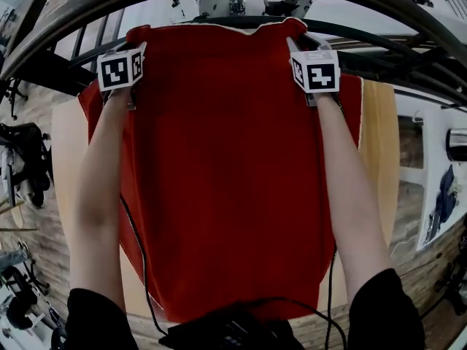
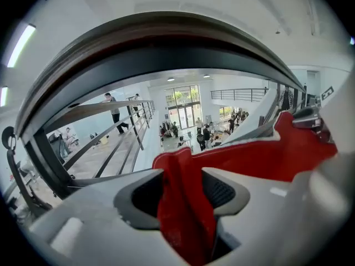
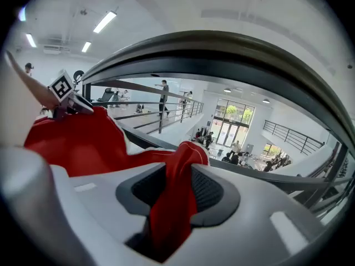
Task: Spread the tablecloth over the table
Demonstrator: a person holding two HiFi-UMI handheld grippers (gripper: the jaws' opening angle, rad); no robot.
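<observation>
Location: wooden tabletop (image 1: 379, 144) beside a balcony railing (image 2: 177, 60).
Item: red tablecloth (image 1: 226, 181), draped across the tabletop, near hem overhanging towards me.
Handling, my estimate: light, limp, creases easily. Best taken at the corners.
Left gripper (image 2: 183, 195), right gripper (image 3: 175, 195): jaws parted, the cloth's far corners slack between them, unpinched.

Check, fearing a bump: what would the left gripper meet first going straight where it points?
The red tablecloth bunched between the left gripper's jaws; beyond it, probably the gap under the dark railing, though depth is unclear.
</observation>
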